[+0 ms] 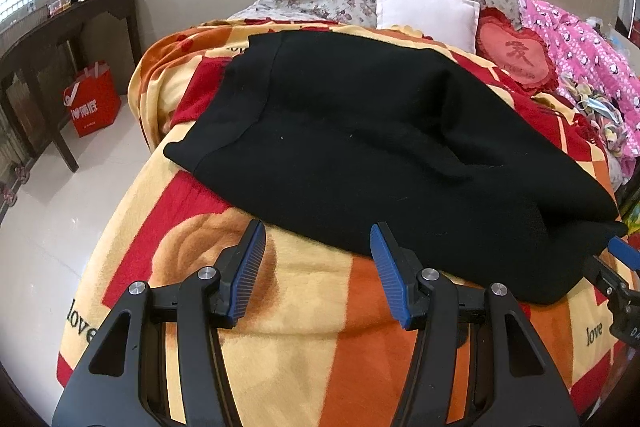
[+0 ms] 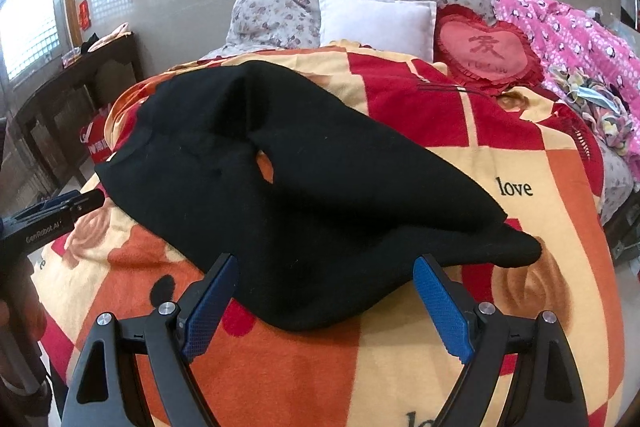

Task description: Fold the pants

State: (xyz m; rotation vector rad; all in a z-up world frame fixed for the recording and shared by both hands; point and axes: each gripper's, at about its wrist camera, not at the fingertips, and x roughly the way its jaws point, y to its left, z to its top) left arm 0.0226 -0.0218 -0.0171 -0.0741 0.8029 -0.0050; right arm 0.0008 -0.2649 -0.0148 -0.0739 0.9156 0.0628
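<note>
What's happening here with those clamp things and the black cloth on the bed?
A person is holding a two-finger gripper in each hand to fold a pair of black pants that lies on a patterned blanket on a bed. Right now neither grips the cloth: the left gripper and the right gripper are both open, poised at the near edge of the pants. The pants lie bunched and loosely doubled over, not yet neatly folded. Pillows and a red heart cushion sit beyond.
</note>
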